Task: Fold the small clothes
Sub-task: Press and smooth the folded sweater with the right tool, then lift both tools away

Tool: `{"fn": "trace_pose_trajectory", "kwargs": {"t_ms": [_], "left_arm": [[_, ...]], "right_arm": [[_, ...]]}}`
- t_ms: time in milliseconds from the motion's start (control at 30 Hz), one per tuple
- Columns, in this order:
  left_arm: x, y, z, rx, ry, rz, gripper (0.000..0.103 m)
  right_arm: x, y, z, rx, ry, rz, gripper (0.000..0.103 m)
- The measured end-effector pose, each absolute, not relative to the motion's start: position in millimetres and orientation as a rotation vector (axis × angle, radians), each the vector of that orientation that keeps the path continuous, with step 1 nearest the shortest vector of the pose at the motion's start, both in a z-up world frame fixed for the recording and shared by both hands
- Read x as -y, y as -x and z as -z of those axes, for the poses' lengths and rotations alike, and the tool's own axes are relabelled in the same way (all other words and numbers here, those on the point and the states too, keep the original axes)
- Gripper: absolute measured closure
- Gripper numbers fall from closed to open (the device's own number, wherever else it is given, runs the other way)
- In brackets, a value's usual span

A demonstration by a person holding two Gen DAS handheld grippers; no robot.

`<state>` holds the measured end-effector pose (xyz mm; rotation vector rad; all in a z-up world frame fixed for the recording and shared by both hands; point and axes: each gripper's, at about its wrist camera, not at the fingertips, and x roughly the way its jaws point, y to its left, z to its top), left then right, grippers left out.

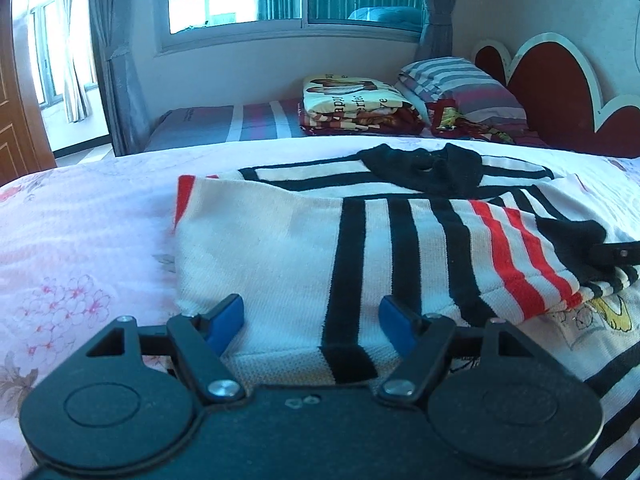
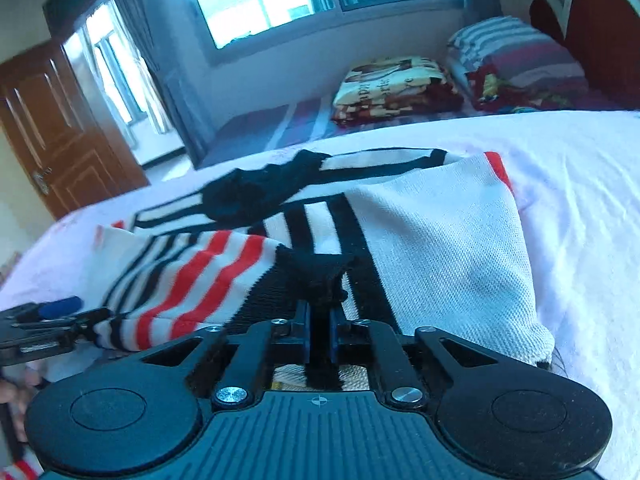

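On the pink floral bedspread [image 1: 68, 248], seen from the left wrist, lies a white knit sweater [image 1: 280, 248] with black and red stripes, partly folded over itself, its black collar [image 1: 424, 168] toward the far side. The left gripper [image 1: 312, 320] hovers at the sweater's near edge with its blue-padded fingers [image 1: 228, 316] spread wide, holding nothing; the fabric lies between and beneath them. Behind, a folded printed blanket [image 1: 352, 100] and a striped pillow [image 1: 460, 88] sit beside a red headboard [image 1: 560, 80]. From the right wrist, the right gripper [image 2: 319, 328] has its jaws pressed close together, pinching a black ribbed cuff [image 2: 316, 276] of the striped sleeve, which is bunched above the fingertips. The sweater's white panel [image 2: 440, 248] spreads to the right, and the left gripper [image 2: 56, 316] appears at the far left edge, touching the striped fabric.
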<state>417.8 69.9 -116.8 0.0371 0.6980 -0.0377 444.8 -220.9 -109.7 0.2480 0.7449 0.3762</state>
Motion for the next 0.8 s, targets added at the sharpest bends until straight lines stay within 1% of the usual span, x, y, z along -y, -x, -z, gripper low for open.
{"fn": "trace_pose_trajectory", "kwargs": {"t_ms": [67,100,167,233,333,400,467,533,633,733,800], "left_arm": [[-72,-414,117,-0.697,-0.035,0.03,0.03],[-73,-412,118,-0.695,-0.039,0.024,0.03],[-72,-409,120,-0.69,-0.048,0.016,0.03],[-65,-408,113,-0.694,-0.052,-0.012,0.032],[-45,-407,102,-0.667,-0.019,0.03,0.031],[-23,-412,103,-0.661,-0.012,0.06,0.03],[-4,-420,111,-0.682,-0.007,0.07,0.029],[5,-423,118,-0.69,-0.004,0.042,0.024],[-2,-421,119,-0.702,0.02,0.038,0.02],[-8,-415,120,-0.712,0.011,0.039,0.017],[-8,-412,122,-0.711,0.003,0.036,0.016]], "right_arm": [[225,-435,105,-0.727,-0.232,-0.394,0.096],[225,-433,106,-0.731,-0.227,-0.395,0.099],[223,-438,115,-0.773,-0.187,-0.361,0.099],[228,-440,113,-0.75,-0.21,-0.333,0.099],[227,-434,96,-0.669,-0.195,-0.316,0.099],[211,-437,94,-0.693,-0.191,-0.391,0.099],[190,-440,101,-0.726,-0.122,-0.437,0.099],[182,-442,113,-0.741,-0.08,-0.44,0.099],[192,-444,111,-0.751,-0.123,-0.422,0.099],[200,-444,115,-0.744,-0.132,-0.427,0.099],[199,-443,116,-0.748,-0.124,-0.426,0.099]]}}
